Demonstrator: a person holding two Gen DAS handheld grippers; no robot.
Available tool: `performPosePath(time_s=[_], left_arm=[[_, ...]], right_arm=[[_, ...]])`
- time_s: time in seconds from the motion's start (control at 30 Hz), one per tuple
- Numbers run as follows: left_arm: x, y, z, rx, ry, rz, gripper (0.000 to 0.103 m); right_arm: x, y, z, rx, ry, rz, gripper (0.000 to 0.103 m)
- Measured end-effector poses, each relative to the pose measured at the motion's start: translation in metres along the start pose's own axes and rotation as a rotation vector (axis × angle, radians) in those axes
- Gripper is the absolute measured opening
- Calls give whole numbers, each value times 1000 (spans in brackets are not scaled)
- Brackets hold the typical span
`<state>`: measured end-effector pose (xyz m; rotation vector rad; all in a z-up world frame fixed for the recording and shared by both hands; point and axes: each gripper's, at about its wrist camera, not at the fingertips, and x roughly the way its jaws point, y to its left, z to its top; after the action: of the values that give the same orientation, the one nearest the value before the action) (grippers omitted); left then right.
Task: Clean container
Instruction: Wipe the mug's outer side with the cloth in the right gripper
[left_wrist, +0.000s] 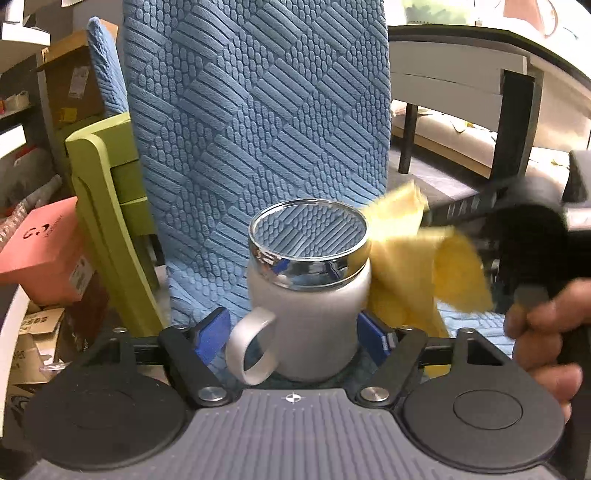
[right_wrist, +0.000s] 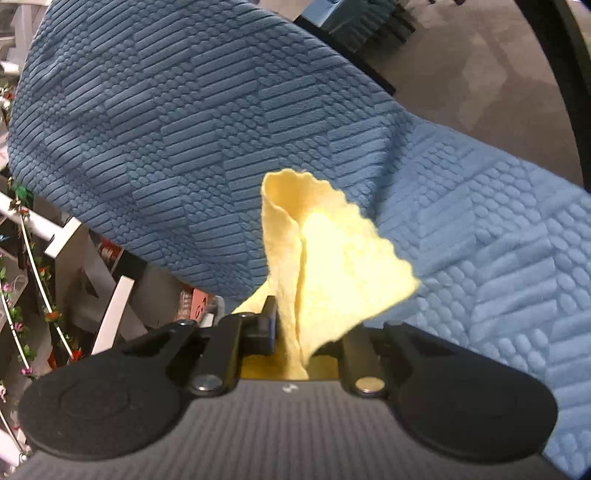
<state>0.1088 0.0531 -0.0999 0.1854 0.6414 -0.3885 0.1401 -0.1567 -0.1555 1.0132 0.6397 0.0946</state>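
Right now the left gripper (left_wrist: 297, 332) has its blue pads (left_wrist: 212, 332) against both sides of a white jar (left_wrist: 314, 314), low on the body, so it grips it. Jar is upright, has a chrome-rimmed lid (left_wrist: 309, 236) with a clear top and a ring handle (left_wrist: 253, 347) facing the camera's left. It sits on a blue textured chair (left_wrist: 258, 110), on the seat, just in front of the backrest. Right gripper (right_wrist: 291, 343) is clamped tight on a yellow cloth (right_wrist: 332, 258), which sticks up out of the jaws. From the left wrist view the cloth touches the jar's right side by the lid; a hand (left_wrist: 543, 332) holds the right tool at the right edge.
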Motion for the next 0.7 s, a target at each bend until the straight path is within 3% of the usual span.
performPosePath(time_s=[0.07,0.17,0.27,0.4,0.53,0.7], left_arm=[[-1,1,-1,-2,-2,3,73],[-3,2,-2,-8,-4,1,68],[-6,6,-2,-21,-8,-15,64],[-8,7,-4,-24,-8,-25,63],[-9,8,-5,-30,-9,-33,63],[-7,6,-6,-26,4,-46,63]], right_arm=[[3,-5,-5,9,25,-62,17],[-1,0,-5,45,17,-68,16],[-14,9,-2,48,-30,-13,16],[-22,6,-18,9,-79,-43,16],[-18,-16,-38,67,-10,-108,16],[-34,-6,-35,90,-44,-35,16]])
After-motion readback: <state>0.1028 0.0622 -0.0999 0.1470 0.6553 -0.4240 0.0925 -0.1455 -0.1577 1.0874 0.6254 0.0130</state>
